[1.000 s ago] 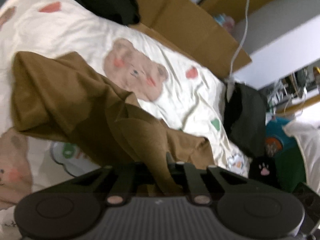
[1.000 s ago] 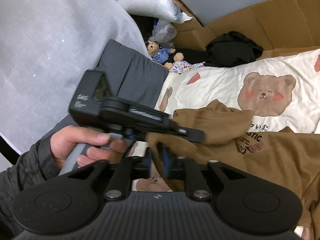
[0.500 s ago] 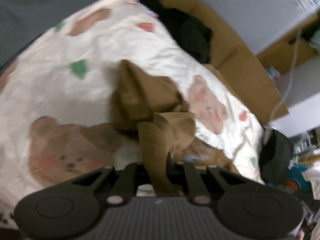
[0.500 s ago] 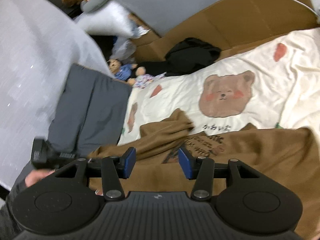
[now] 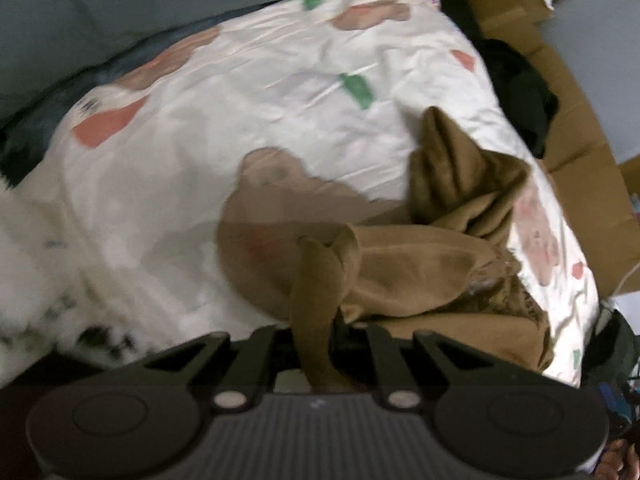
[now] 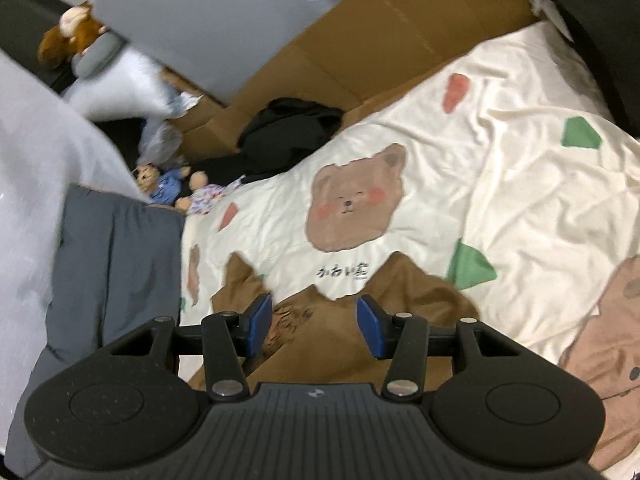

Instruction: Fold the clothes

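Observation:
A brown sweatshirt [image 5: 420, 272] lies crumpled on the bear-print sheet [image 5: 240, 120]. My left gripper [image 5: 316, 332] is shut on a strip of its fabric, which stands up between the fingers and hides the pads. In the right wrist view the same sweatshirt [image 6: 400, 292] spreads flat under my right gripper [image 6: 315, 322], its printed chest just behind the left blue pad [image 6: 260, 320]. The right jaws stand open above the cloth with nothing pinched between them.
Flattened cardboard [image 6: 380, 32] leans along the far side of the bed, with a heap of black clothes [image 6: 292, 124] against it. Small stuffed toys [image 6: 160, 178] and a grey cushion [image 6: 112, 264] sit at the sheet's left end, beside a white curtain [image 6: 32, 152].
My left gripper has swung across the bed, dragging the brown fabric with it. The right gripper has let go of the cloth, opened and sunk toward the sweatshirt; the other gripper has left its view.

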The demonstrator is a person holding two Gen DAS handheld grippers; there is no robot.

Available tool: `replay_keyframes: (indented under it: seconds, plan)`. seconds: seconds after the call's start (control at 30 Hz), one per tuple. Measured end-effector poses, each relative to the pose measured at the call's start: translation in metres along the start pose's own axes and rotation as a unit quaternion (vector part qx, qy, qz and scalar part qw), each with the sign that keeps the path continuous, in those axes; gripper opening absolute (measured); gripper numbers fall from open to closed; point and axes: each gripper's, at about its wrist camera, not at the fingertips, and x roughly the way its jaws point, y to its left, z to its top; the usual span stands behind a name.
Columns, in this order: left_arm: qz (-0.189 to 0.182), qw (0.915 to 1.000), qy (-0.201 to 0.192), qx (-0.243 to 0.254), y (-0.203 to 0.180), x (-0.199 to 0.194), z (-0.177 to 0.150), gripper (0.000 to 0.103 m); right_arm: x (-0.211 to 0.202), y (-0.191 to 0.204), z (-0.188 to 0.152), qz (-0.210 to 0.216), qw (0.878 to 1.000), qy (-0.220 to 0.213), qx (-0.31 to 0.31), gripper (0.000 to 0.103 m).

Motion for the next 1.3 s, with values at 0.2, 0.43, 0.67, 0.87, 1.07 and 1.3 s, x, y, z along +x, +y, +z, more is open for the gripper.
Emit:
replay_keyframes:
  seconds: [0.2, 0.43, 0.67, 0.87, 1.07, 1.3]
  plan:
    - [0.008, 0.9998, -0.004, -0.016, 0.025, -0.015, -0.020, 0.007, 0.005, -0.010, -0.002, -0.022, 1.000, 0.002, 0.006, 0.052]
    - [0.010, 0.9993, -0.035, -0.009, 0.017, -0.036, -0.018, 0.028, 0.013, -0.021, -0.006, -0.040, 0.999, 0.013, 0.006, 0.052]
    - [-0.019, 0.9981, -0.049, 0.033, -0.026, -0.042, 0.010, 0.048, 0.015, -0.026, -0.008, -0.058, 0.998, 0.016, -0.005, 0.052]
    - [-0.015, 0.9964, -0.043, 0.071, -0.072, -0.017, 0.028, 0.056, 0.011, -0.033, -0.008, -0.074, 0.997, 0.016, -0.009, 0.052]
    - [-0.013, 0.9951, -0.032, 0.092, -0.114, 0.023, 0.043, 0.061, 0.007, -0.043, -0.004, -0.078, 0.997, 0.014, 0.004, 0.052]
    - [-0.014, 0.9928, -0.014, 0.118, -0.163, 0.066, 0.054, 0.071, 0.008, -0.042, 0.000, -0.081, 0.997, 0.014, -0.006, 0.052]
